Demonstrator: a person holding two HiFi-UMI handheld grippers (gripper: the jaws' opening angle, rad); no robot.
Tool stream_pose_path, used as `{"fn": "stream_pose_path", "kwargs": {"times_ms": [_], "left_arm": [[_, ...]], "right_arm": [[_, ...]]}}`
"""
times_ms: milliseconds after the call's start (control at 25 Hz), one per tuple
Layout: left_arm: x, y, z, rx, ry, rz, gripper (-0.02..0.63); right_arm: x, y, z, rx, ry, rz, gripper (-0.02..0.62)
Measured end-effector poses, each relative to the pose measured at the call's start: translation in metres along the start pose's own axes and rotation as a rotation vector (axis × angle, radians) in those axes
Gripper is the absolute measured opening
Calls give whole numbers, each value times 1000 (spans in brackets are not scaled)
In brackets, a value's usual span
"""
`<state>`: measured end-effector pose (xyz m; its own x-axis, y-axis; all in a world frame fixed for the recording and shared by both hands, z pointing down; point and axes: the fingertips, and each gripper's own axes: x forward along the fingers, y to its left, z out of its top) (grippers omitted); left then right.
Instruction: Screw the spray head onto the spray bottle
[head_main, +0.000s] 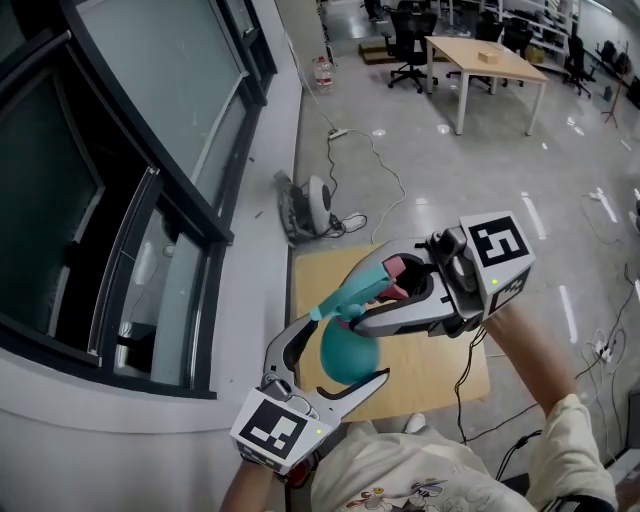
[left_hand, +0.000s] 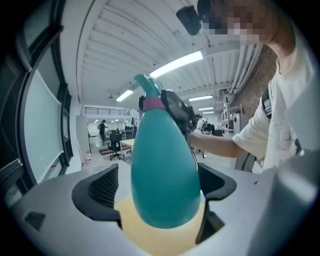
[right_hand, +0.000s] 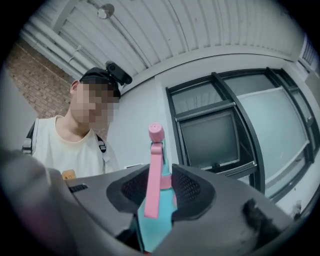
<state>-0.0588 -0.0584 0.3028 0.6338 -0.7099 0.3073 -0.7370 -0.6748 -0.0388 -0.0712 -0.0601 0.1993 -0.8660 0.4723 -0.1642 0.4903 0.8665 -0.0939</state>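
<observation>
Your right hand-held gripper (right_hand: 160, 190) is clenched on the spray head (head_main: 365, 288), pads on the teal body with the pink trigger (right_hand: 155, 175) standing up between them. The spray bottle (left_hand: 165, 170) hangs off that head in the air above the table (head_main: 440, 370), not resting on it.

Your left hand-held gripper (head_main: 350, 346) is released. The bottle's fat lower body sits between its 2 jaws, with a clear gap at the left pad. The right pad is close, and I can't tell if it brushes the bottle.

Key relation: the bottle's long axis runs from the base at your left hand-held gripper, up and away to the neck at your right one, tilted rather than plumb. The left is the nearer one to the body and the right owns the head, so both are already on 1 line.

Judgement: the head looks seated on the neck at the pink collar (left_hand: 152, 104), since nothing else carries the bottle. How far it's threaded I can't see. For the next twist, clamp the left on the body first, or the bottle just spins with the head.

Contents: the bottle is opaque teal, so there's no read on the fill. Nothing else is on the table.
</observation>
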Motion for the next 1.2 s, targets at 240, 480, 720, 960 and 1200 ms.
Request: {"fn": "stream_pose_path", "kwargs": {"times_ms": [240, 480, 720, 960, 1200], "left_arm": [[13, -19, -12, 89, 117, -180, 472], [17, -12, -3, 72, 53, -114, 436], [20, -7, -14, 133, 125, -47, 436], [20, -15, -14, 149, 128, -91, 434], [7, -66, -16, 213, 109, -392, 433]], "right_arm": [[20, 20, -7, -58, 44, 89, 127], [17, 12, -2, -44, 21, 3, 145], [22, 12, -12, -83, 134, -48, 239], [25, 21, -17, -106, 161, -10, 152], [17, 65, -20, -41, 135, 289, 149]]}}
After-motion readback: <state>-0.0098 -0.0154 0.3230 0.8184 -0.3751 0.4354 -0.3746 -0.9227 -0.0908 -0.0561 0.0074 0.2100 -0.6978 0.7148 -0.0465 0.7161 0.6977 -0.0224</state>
